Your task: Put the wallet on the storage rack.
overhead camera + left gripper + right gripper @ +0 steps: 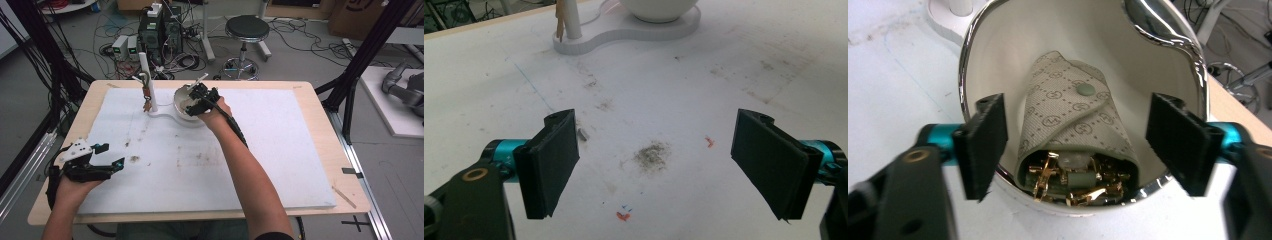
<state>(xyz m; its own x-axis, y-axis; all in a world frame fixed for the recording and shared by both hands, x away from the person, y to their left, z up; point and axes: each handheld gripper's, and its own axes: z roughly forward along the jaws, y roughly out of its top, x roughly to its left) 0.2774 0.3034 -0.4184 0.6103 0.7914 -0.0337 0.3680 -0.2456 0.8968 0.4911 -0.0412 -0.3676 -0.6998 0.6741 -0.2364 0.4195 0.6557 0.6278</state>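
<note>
Occluded and cropped items

High view: the right gripper covers most of the bowl, hiding its contents. Left gripper view: the top edge crops the bowl and the post. Right gripper view: the bowl rim conceals the lower end of the pouch; the gold pieces are too tangled to identify.

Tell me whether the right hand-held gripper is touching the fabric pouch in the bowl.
Apart. In the right gripper view the right hand-held gripper stands open, bare bowl wall showing between each pad and the fabric pouch.
</note>
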